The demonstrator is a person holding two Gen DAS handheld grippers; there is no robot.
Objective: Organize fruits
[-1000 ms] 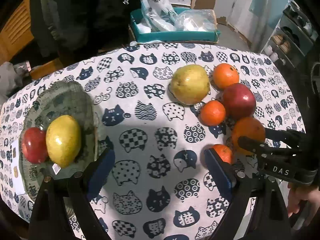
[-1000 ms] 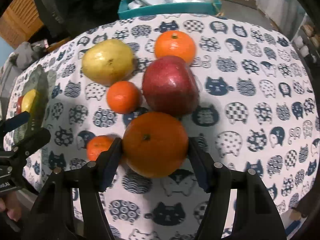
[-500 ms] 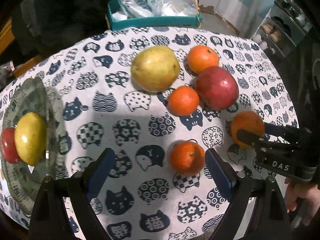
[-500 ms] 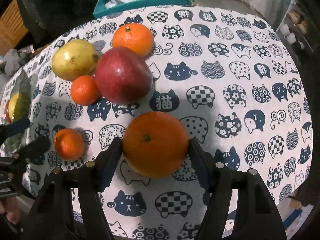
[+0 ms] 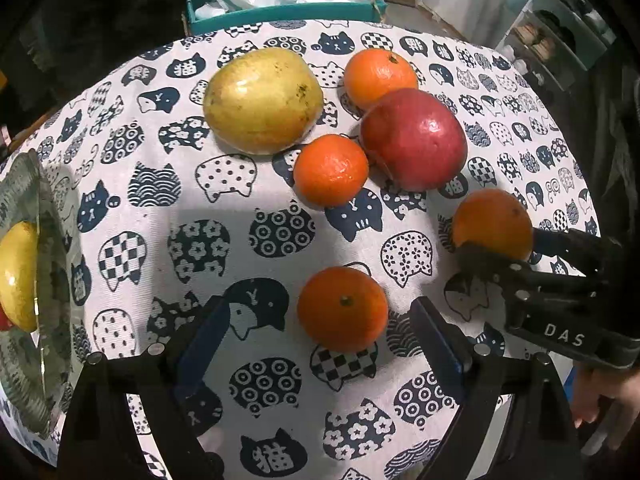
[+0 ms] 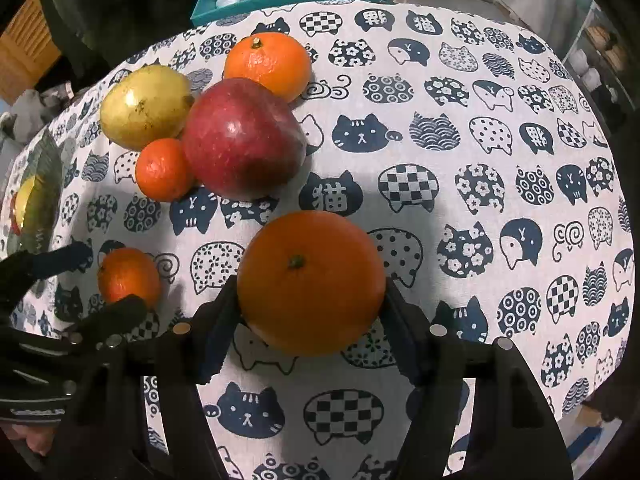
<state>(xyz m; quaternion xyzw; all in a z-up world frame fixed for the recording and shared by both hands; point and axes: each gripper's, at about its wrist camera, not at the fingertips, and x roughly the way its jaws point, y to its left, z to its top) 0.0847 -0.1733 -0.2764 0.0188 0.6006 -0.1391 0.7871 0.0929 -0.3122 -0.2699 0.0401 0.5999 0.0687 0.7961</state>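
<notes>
My right gripper point(image 6: 310, 316) is shut on a large orange point(image 6: 310, 284) and holds it just above the cat-print cloth; it also shows in the left wrist view point(image 5: 494, 224). My left gripper point(image 5: 320, 340) is open, its jaws on either side of a small mandarin point(image 5: 342, 308) that lies on the cloth. Behind lie a second mandarin point(image 5: 330, 170), a red apple point(image 5: 414, 138), a yellow pear point(image 5: 262, 100) and another orange point(image 5: 378, 76). A glass plate point(image 5: 48, 280) at the left edge holds a yellow fruit point(image 5: 16, 272).
A teal tray point(image 5: 280, 12) with plastic bags stands beyond the table's far edge. The table edge curves close on the right. Shelves stand at the far right point(image 5: 560, 40).
My left gripper moved right, away from the plate, and closed in around the small mandarin. My right gripper carried the large orange right and toward me, away from the fruit cluster.
</notes>
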